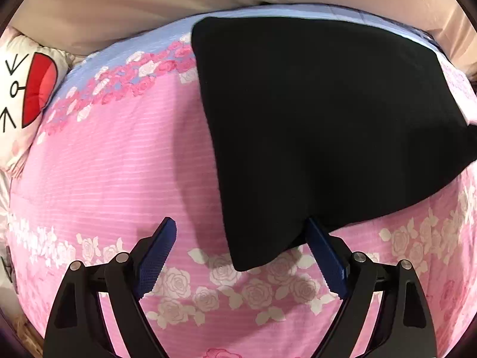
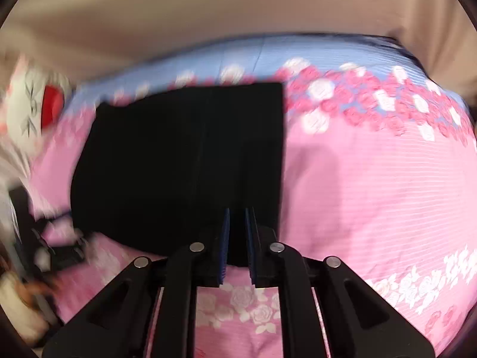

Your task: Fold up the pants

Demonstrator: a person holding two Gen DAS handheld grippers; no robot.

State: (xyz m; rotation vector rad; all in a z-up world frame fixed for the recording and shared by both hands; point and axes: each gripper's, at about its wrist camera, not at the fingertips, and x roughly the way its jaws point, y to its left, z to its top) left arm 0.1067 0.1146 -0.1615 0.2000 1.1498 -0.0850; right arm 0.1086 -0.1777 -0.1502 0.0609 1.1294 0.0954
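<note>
On a bed (image 1: 104, 164) covered with a pink rose-print sheet, the black pants (image 1: 313, 119) are laid out flat, already folded down into a fairly compact, roughly rectangular block. Way off at the left edge a white cushion (image 1: 26, 89) with a red shape on it can be made out, well clear of everything.

Next along, the left gripper (image 1: 241, 238) is held over the near left corner of the pants with its jaws spread wide. One blue finger is over bare sheet, the other is right at the cloth's near edge, and nothing is being pinched, so nothing is held there.

Further right, the right gripper (image 2: 237, 238) is seen at the near edge of the pants (image 2: 179, 161), jaws drawn in to a narrow slot. Dark cloth shows in the gap, but the view is blurry, and whether the edge is actually being squeezed can't be told.

Handling-wise, soft, light, floppy fabric is expected. It will probably sag and slide if only one layer is caught, so all the layers should be taken together at the near corners, one per gripper, and lifted evenly. Not fragile at all, just prone to coming unfolded.
</note>
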